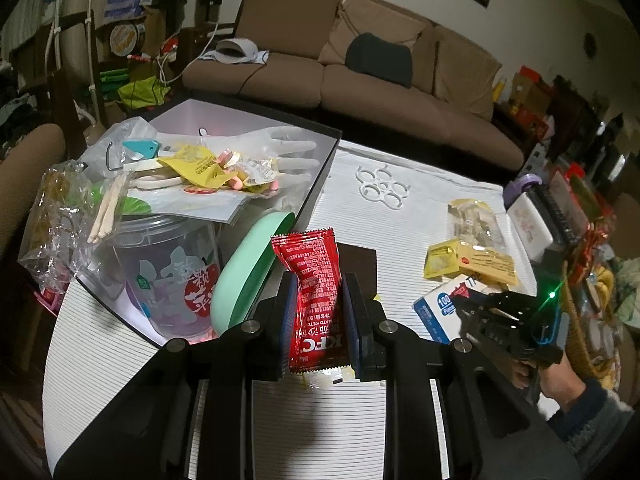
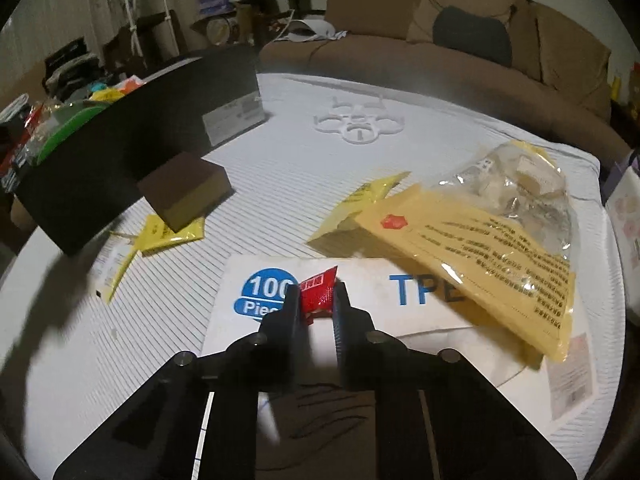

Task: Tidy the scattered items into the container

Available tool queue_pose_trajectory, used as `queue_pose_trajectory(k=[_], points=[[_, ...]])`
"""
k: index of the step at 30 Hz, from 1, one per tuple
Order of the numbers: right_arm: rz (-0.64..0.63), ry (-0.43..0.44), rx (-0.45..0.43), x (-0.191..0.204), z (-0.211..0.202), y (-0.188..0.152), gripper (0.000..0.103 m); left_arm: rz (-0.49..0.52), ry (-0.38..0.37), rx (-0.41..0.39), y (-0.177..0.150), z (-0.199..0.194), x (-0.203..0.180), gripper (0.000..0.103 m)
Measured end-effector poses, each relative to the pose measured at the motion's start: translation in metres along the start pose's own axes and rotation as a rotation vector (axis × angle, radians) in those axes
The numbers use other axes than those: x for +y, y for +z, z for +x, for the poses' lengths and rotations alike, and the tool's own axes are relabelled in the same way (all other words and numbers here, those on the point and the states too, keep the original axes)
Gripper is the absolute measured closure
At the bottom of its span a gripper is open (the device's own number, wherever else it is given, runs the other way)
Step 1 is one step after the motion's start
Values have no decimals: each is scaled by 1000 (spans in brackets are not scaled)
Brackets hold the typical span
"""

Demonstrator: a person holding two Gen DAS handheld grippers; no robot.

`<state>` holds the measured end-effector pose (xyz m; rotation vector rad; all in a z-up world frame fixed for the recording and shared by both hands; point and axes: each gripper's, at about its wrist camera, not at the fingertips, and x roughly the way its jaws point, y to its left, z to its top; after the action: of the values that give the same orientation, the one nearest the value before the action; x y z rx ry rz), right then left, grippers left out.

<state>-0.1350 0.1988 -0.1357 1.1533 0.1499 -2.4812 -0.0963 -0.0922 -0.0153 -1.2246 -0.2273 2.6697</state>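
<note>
So my left gripper has its jaws pinching a red KFC ketchup packet, held upright above the striped bench, just right of the black box. That box is already stuffed: a clear plastic cup, a mint green case, a white glove, yellow sachets. My right gripper is clamped on a smaller red sachet right over the white TPE glove box. A yellow packet and a clear bag overlap that box's far right side. A brown block sits beside the black box.
</note>
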Motion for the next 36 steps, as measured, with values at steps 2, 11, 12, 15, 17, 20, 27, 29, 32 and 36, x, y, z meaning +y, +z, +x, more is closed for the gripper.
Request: queue_pose_trajectory(k=[2, 11, 12, 15, 17, 20, 27, 29, 32, 36], points=[[8, 3, -15, 2, -2, 1, 95, 2, 1, -1, 0, -1, 0, 82], [12, 66, -149, 26, -41, 39, 96, 36, 71, -50, 3, -10, -1, 82], [17, 83, -166, 30, -47, 46, 96, 41, 77, -64, 4, -14, 0, 82], [9, 127, -204, 52, -64, 65, 96, 58, 93, -130, 7, -27, 1, 82], [-6, 155, -228, 71, -74, 76, 96, 62, 111, -186, 10, -37, 3, 82], [-7, 201, -256, 95, -85, 88, 96, 44, 116, -276, 13, -55, 9, 82], [120, 307, -296, 135, -65, 130, 96, -14, 136, -531, 24, -94, 35, 82], [173, 347, -313, 148, -57, 143, 96, -66, 140, -537, 26, -95, 50, 82], [187, 383, -311, 168, -44, 160, 96, -96, 155, -518, 30, -87, 70, 82], [179, 383, -263, 194, -13, 183, 96, -76, 218, -455, 37, -67, 85, 82]])
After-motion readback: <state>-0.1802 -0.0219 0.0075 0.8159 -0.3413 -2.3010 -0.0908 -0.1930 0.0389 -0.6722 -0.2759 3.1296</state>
